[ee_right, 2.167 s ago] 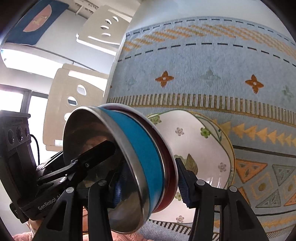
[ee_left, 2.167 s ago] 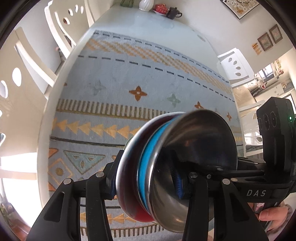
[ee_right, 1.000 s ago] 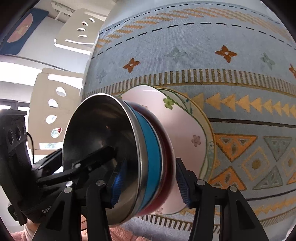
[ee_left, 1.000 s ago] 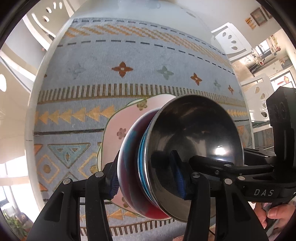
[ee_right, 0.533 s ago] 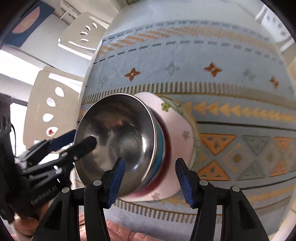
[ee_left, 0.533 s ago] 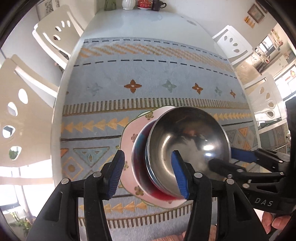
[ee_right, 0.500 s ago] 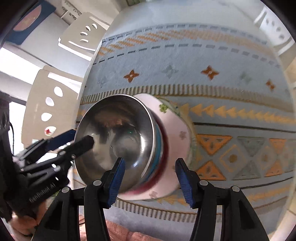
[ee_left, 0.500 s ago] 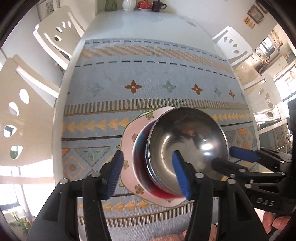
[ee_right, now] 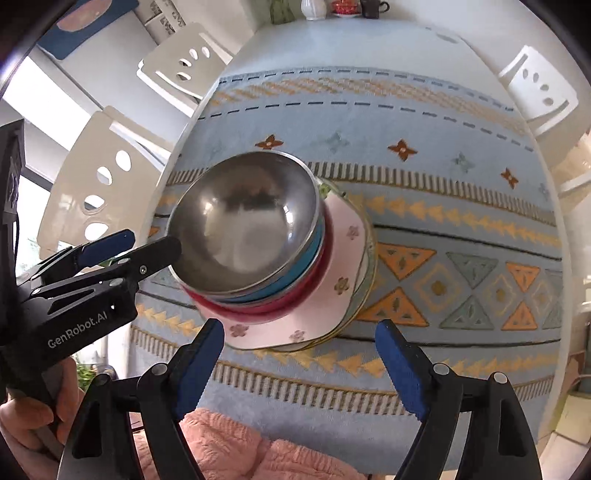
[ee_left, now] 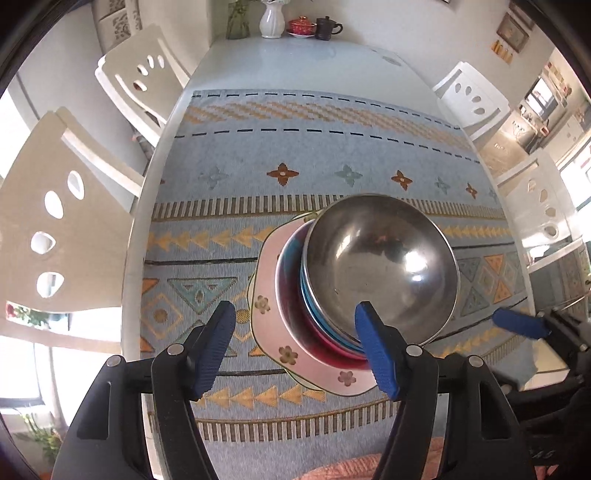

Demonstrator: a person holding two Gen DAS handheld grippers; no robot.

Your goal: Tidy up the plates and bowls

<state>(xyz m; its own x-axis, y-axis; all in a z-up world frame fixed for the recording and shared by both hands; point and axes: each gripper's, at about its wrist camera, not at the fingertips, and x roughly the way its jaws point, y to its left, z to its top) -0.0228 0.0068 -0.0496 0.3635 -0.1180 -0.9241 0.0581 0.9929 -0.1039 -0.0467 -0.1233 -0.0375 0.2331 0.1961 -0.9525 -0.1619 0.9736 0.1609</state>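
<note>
A steel bowl (ee_left: 380, 273) (ee_right: 243, 221) is nested in a blue bowl (ee_left: 308, 295) (ee_right: 308, 254) and a red bowl (ee_left: 291, 317) (ee_right: 266, 310). This stack rests on a pink flowered plate (ee_left: 269, 332) (ee_right: 347, 258) that lies on another plate. My left gripper (ee_left: 295, 317) (ee_right: 140, 245) hangs by the stack's left rim. Its jaws are opening and its pads are off the bowls. My right gripper (ee_right: 300, 328) (ee_left: 517, 323) is drawn back from the stack's right side. Its jaws are also opening, with nothing gripped.
A blue patterned cloth (ee_left: 295, 140) covers the white table. A vase (ee_left: 271, 22), a red cup (ee_left: 301, 26) and a dark cup (ee_left: 327, 26) stand at the far end. White chairs (ee_left: 55, 229) flank both sides. Pink quilted fabric (ee_right: 229, 443) lies at the near edge.
Both grippers were shut on the nested bowls' rims above the plate. They have let go, opened wide and drawn up and back. The bowls now sit on the pink plate.
</note>
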